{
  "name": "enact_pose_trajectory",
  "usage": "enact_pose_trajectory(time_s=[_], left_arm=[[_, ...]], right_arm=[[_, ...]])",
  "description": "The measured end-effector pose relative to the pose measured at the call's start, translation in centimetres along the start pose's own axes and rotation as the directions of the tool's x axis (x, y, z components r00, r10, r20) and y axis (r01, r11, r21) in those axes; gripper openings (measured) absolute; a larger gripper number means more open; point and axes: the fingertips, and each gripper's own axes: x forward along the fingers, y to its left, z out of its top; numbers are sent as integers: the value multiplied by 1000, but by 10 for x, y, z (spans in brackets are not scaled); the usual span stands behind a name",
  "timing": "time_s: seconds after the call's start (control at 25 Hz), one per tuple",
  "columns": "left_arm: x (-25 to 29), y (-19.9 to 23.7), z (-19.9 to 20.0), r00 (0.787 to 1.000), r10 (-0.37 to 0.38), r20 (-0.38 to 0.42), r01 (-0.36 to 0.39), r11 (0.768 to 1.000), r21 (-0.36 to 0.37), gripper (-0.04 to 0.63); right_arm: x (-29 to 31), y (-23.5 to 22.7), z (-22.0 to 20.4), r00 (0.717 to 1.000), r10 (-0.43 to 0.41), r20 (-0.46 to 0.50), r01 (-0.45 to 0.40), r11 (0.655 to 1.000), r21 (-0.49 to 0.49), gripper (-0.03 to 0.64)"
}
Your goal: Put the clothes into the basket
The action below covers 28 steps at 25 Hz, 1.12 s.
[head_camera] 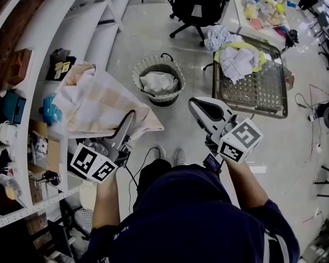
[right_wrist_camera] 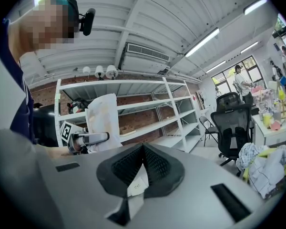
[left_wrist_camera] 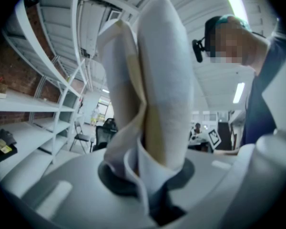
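Note:
A cream and white checked cloth (head_camera: 98,103) hangs from my left gripper (head_camera: 128,120), whose jaws are shut on a fold of it. In the left gripper view the cloth (left_wrist_camera: 157,80) rises between the jaws (left_wrist_camera: 148,178) and fills the middle of the picture. The round woven basket (head_camera: 140,70) stands on the floor ahead, between the two grippers, with a white garment (head_camera: 158,83) inside. My right gripper (head_camera: 195,104) is beside the cloth's right edge with its jaws (right_wrist_camera: 144,151) shut; only a small white slip shows at the root of its pads. The right gripper view shows the held cloth (right_wrist_camera: 102,113) to the left.
White shelves (head_camera: 41,43) with small items run along the left. A wire mesh tray (head_camera: 257,95) at the right carries a pile of white and yellow clothes (head_camera: 238,59). A black office chair (head_camera: 200,4) stands behind the basket. A cluttered table (head_camera: 263,10) is far right.

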Motion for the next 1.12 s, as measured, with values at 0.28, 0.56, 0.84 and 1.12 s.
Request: enact_pose_trajectory(time_s=[0.28,0.56,0.84,1.12], left_arm=[[14,36,6,1000,-8,17,9,1000,-13,81],[34,95,13,999,-54,-3,54,999,-10,81],[49,160,16,996,-93,-17,92,995,-41,81],[60,205,17,993,-117,-23,115,991,-61,80]], right_arm=[[28,-17,3,1000,-14,-10,14,1000,0,8],[81,-42,8,998,-66,-10,66,998,13,8],[142,-63,12,994,-108,-19,109,994,29,8],[183,-77,18,990,-134,-31,135,990,29,8]])
